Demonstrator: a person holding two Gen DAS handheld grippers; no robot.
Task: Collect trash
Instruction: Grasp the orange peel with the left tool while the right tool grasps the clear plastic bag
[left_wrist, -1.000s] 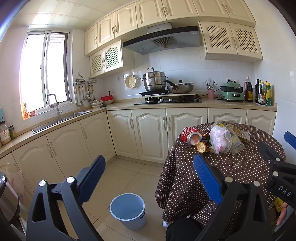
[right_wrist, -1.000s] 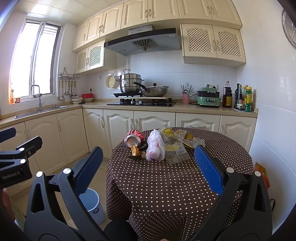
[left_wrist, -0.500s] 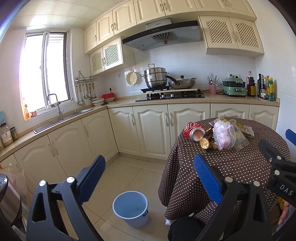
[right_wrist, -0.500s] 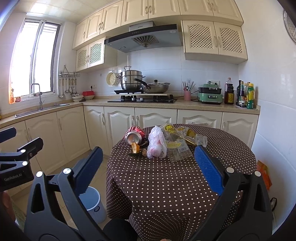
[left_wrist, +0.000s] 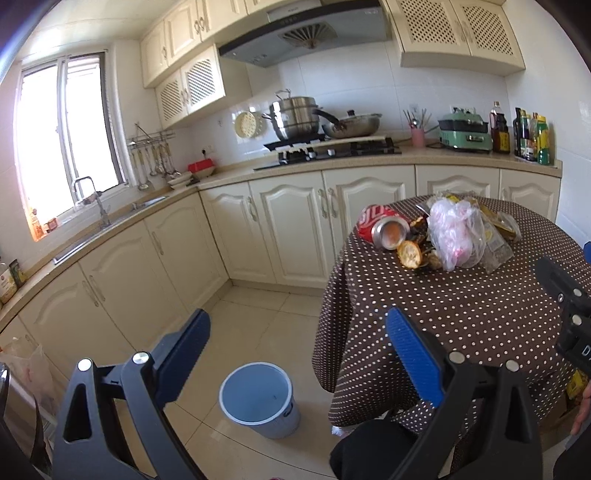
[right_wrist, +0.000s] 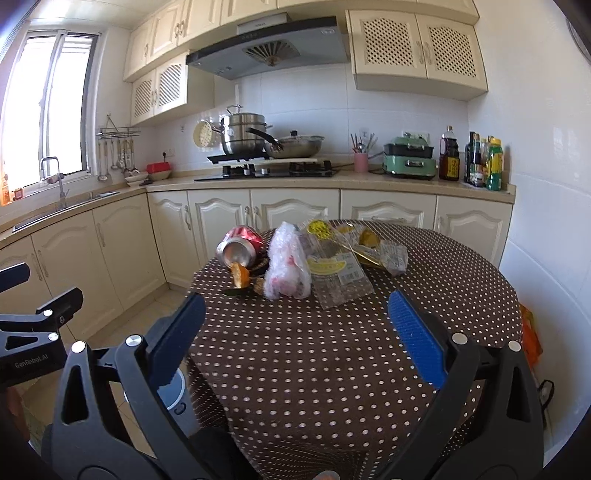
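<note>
A round surface (right_wrist: 332, 350) with a brown cloth full of white dots is carrying all the trash. The trash is sitting in 1 pile near the far edge of the surface, toward its left side.

On the floor, a light blue bucket (left_wrist: 258, 400) is standing upright just beside the left edge of the surface, and it is looking bare inside.

The left claw (left_wrist: 299, 354) is hanging over the floor by the bucket with its 2 blue pads wide apart, holding nothing. The right claw (right_wrist: 295, 332) is hanging over the near part of the surface, also wide apart and holding nothing. Both claws are well apart from the pile.

In the pile, some see-through snack wrappers (right_wrist: 338, 271) with yellow labels are lying flat on the right side. A crumpled clear plastic bag (right_wrist: 288, 267) with pink bits inside is standing in the middle, touching the wrappers. A red soda can (right_wrist: 240, 249) is lying on its side at the left of the pile, with its silver end pointing toward the near edge. An orange piece of fruit peel (right_wrist: 240, 275) is resting just in front of the can, touching it.
</note>
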